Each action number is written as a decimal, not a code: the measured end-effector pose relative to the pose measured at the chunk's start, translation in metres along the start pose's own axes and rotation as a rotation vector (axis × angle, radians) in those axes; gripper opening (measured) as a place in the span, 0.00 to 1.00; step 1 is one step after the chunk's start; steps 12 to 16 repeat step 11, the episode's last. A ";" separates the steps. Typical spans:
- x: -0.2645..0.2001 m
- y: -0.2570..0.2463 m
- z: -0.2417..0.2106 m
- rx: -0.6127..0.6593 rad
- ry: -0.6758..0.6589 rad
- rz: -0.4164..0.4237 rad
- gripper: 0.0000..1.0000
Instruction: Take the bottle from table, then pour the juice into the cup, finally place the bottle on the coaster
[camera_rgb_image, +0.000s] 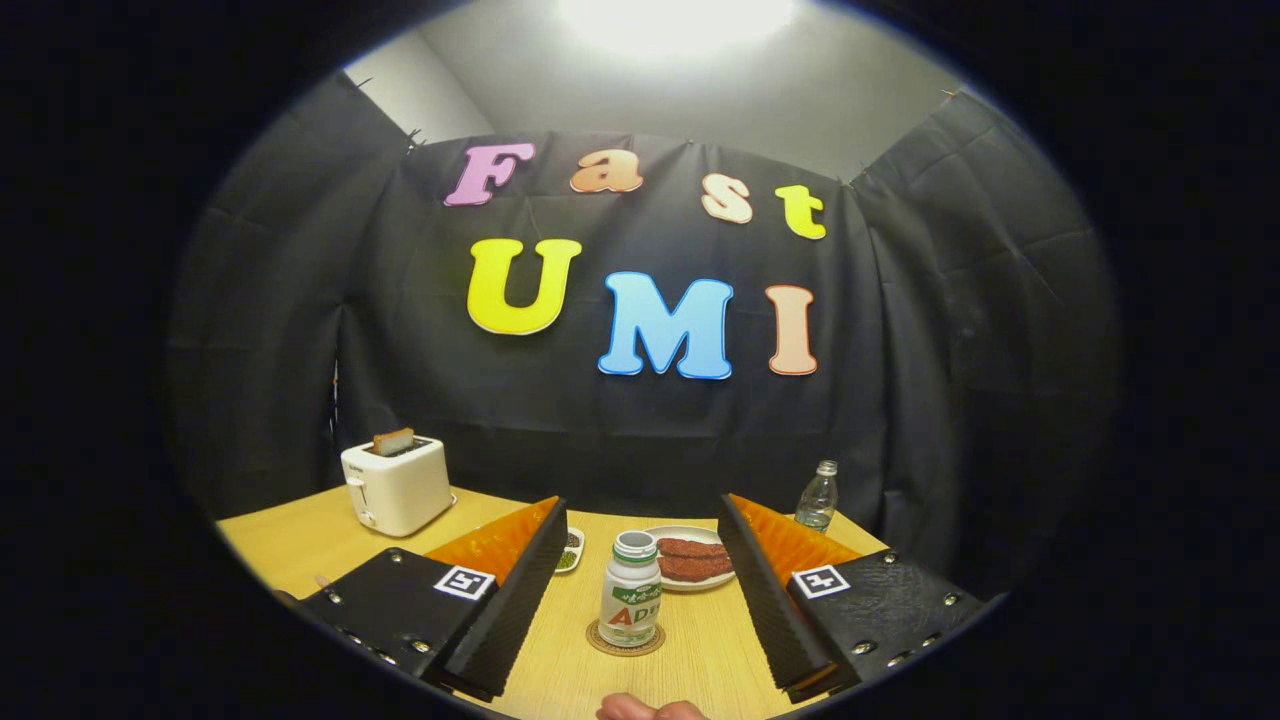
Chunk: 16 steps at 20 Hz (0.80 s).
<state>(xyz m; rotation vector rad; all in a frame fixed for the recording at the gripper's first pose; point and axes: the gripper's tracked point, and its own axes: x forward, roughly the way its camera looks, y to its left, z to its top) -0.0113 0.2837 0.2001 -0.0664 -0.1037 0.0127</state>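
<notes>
A small white bottle (630, 598) with a green and orange label stands upright on a round brown coaster (626, 643) on the wooden table (300, 540). It sits between the two fingers of my gripper (634, 610) with a clear gap on each side. The gripper is open, both black ribbed fingers (515, 600) spread wide and touching nothing. The bottle's mouth shows no cap.
A white plate (690, 562) with brown meat slices lies just beyond the bottle. A small dish (569, 552) of dark bits sits left of it. A white toaster (397, 485) with toast stands far left; a clear water bottle (818, 497) far right. A person's fingertips (650, 709) show nearest me.
</notes>
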 end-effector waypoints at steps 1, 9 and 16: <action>-0.005 -0.004 0.007 0.008 -0.001 -0.006 0.93; -0.028 -0.018 0.030 0.015 -0.054 -0.012 0.95; -0.027 -0.021 0.024 0.017 -0.046 -0.010 0.95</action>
